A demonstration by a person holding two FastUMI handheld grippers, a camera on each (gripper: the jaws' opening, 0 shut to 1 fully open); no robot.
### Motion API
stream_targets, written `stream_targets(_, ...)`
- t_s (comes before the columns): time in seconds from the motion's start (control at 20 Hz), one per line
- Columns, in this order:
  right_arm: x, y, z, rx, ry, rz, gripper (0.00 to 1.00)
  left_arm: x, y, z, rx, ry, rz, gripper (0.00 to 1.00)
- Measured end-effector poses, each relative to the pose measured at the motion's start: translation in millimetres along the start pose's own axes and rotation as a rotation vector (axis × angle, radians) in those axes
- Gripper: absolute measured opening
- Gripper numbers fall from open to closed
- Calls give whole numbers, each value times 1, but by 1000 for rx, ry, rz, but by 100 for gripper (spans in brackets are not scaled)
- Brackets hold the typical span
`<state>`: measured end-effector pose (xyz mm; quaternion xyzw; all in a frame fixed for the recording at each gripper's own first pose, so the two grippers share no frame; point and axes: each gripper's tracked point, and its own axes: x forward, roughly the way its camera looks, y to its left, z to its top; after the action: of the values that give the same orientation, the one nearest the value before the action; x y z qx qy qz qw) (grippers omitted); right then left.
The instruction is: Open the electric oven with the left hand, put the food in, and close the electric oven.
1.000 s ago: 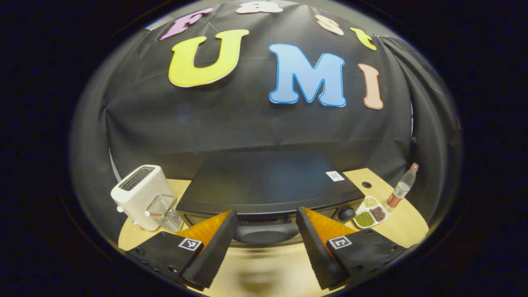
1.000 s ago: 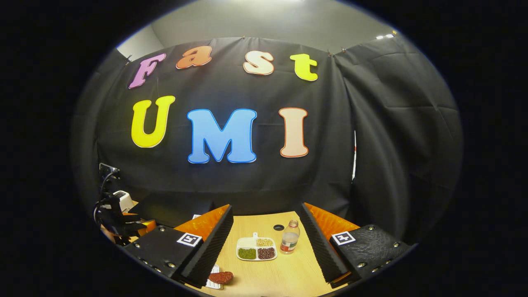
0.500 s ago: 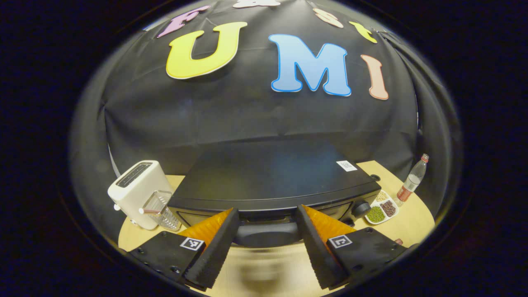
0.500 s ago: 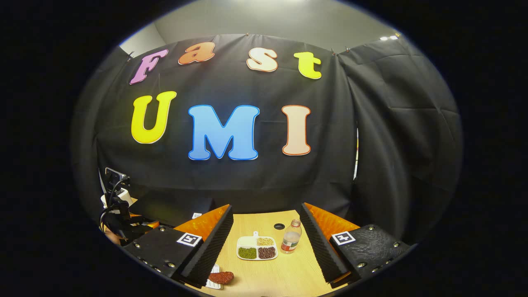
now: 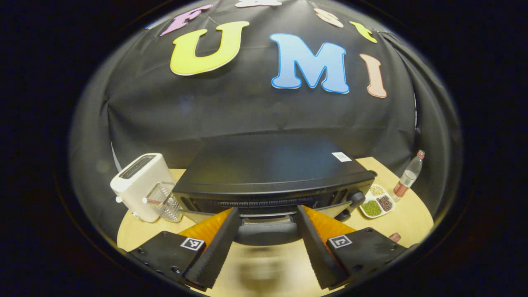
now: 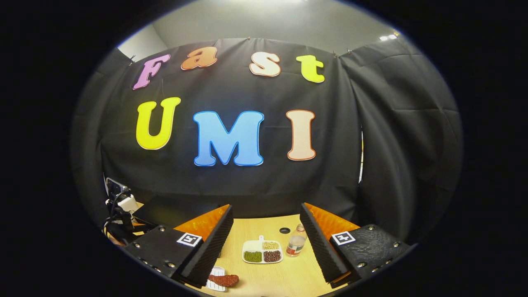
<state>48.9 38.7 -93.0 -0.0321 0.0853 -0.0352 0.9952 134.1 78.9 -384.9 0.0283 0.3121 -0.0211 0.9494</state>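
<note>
- Left gripper view: the left gripper (image 5: 266,231) has its ridged fingers either side of the oven door handle (image 5: 267,233); actual contact is unclear.
- The boxy black electric oven (image 5: 268,165) sits mid-table, its door tipped slightly off the front, showing a thin gap along the top edge.
- A white toaster (image 5: 138,189) stands well apart at left, and a sectioned dish (image 5: 376,201) at right.
- Right gripper view: the right gripper (image 6: 266,243) hangs wide open and empty above bare wooden table (image 6: 288,276), with the reddish food (image 6: 224,280) near its left finger.
</note>
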Motion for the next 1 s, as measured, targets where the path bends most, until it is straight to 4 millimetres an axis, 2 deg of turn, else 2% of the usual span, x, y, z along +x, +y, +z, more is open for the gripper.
stream_targets(0.15, -3, 2, 0, 5, 0, 19, 99, -12, -2, -18, 18, 15, 8, 93)
stream_targets(0.35, -5, 6, 2, 4, -3, 43, 99, -25, -4, -43, -1, 51, 12, 97)
stream_targets(0.4, -5, 7, 2, 2, -5, 47, 99, -27, -5, -49, -5, 63, 11, 94)
stream_targets(0.5, -7, 9, 4, 1, -7, 56, 99, -29, -5, -62, -4, 79, 11, 93)
stream_targets(0.55, -8, 9, 4, -1, -7, 59, 99, -31, -5, -68, 0, 88, 14, 97)
stream_targets(0.6, -9, 10, 3, -4, -6, 63, 99, -32, -5, -73, -2, 94, 13, 93)
stream_targets(0.75, -12, 11, 1, -9, -4, 73, 99, -35, -6, -91, -13, 118, 6, 93)
stream_targets(0.85, -13, 12, 2, -9, -3, 78, 98, -36, -6, -104, -5, 139, 6, 97)
stream_targets(0.9, -13, 13, 1, -9, -3, 82, 98, -35, -7, -113, -5, 151, 6, 93)
stream_targets(1.0, -14, 16, -1, -16, 4, 91, 99, -36, -8, -131, -18, 193, 2, 93)
